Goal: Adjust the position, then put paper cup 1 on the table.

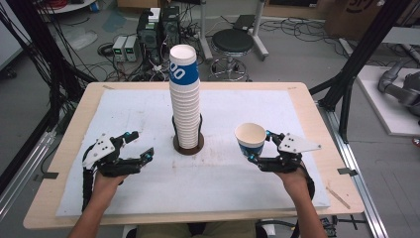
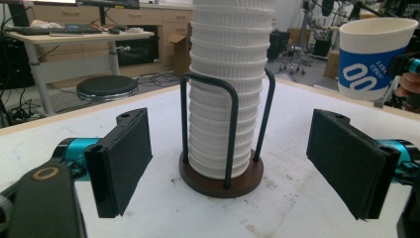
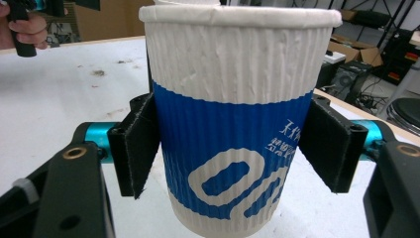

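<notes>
White-and-blue ribbed paper cup sits clamped in our right gripper, held above the table right of the tall cup stack; our left gripper gapes empty, so separating appears done, placing remains.

Only real obstacle on the table is the tall stack of paper cups in its wire holder, dead centre on the white mat. Wide open mat either side of it. The left gripper, jaws spread with nothing between them, faces the stack. The right gripper clamps a cup, well apart from the stack.
</notes>
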Motion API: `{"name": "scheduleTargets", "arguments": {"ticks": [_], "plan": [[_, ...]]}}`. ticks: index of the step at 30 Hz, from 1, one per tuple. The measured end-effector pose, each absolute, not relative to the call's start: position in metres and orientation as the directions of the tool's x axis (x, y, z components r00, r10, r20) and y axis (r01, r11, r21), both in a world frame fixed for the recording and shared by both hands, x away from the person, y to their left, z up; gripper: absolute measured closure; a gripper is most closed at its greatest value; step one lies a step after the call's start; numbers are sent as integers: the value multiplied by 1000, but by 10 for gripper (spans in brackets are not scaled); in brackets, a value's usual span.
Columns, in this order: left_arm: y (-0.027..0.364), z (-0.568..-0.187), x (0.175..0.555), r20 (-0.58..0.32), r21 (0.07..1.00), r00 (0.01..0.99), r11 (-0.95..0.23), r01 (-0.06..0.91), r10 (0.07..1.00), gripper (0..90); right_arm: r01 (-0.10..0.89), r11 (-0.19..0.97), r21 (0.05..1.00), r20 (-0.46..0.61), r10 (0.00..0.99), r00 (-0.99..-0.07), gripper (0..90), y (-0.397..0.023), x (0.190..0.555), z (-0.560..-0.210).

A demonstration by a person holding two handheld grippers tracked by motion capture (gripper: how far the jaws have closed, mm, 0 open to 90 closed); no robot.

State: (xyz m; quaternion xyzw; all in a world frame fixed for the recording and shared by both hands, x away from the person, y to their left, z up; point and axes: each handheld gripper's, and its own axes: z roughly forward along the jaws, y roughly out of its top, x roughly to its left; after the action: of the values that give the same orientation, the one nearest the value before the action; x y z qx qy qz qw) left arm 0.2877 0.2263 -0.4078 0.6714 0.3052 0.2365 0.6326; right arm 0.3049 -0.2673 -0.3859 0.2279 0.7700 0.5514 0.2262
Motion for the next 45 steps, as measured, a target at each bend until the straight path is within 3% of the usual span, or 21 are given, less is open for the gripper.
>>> {"name": "scheduleTargets", "arguments": {"ticks": [26, 37, 45], "plan": [[223, -411, 289, -73, 992, 693, -19, 124, 717, 174, 131, 287, 949, -97, 660, -745, 286, -289, 304, -389], [219, -412, 291, -75, 992, 699, -17, 124, 711, 174, 163, 284, 945, -111, 746, -656, 285, -295, 327, -397], [220, -413, 292, -75, 992, 699, -19, 127, 711, 174, 223, 212, 951, -55, 830, -555, 285, -300, 351, -406]]}}
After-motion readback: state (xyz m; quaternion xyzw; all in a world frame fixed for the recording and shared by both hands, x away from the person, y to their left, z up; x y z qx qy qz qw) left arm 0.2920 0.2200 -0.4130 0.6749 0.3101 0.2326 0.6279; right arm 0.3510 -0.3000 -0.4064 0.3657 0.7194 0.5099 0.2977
